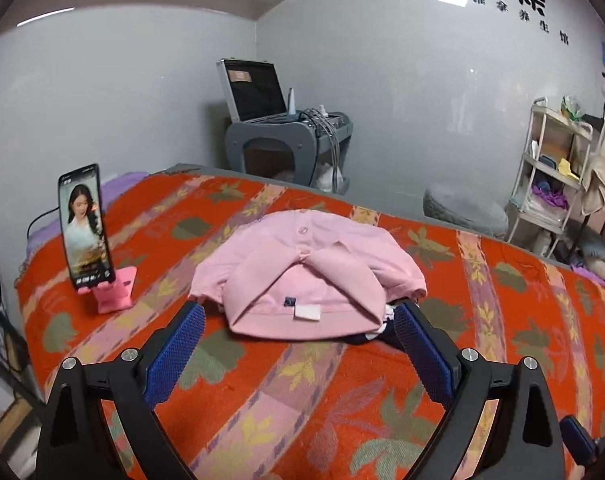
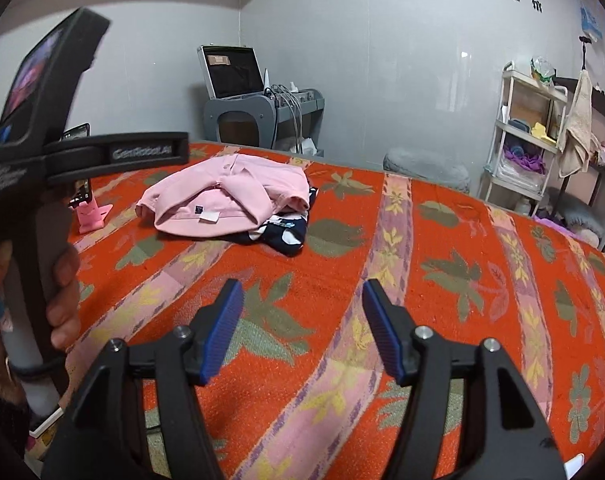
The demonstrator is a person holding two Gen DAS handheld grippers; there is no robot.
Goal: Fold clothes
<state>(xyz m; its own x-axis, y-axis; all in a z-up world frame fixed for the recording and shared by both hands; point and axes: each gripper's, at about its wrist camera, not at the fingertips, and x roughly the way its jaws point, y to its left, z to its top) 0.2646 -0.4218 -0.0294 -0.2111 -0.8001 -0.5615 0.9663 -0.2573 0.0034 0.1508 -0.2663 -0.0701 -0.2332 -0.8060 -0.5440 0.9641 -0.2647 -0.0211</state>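
Phone (image 1: 84, 228) upright on pink stand (image 1: 114, 290), far left of the bed (image 1: 342, 400), orange floral cover. Folded pink shirt (image 1: 306, 276) mid-bed, lying on a dark navy garment (image 2: 282, 234), probably dotted, mostly hidden. Left gripper (image 1: 300, 312): jaws wide, empty, tips just short of the shirt's near edge. Right gripper (image 2: 302, 292): jaws partly apart, nothing between them, over bare cover, well short of the pile.

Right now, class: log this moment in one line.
left gripper: open, empty | right gripper: open, empty | pink shirt: folded atop navy garment | on blanket
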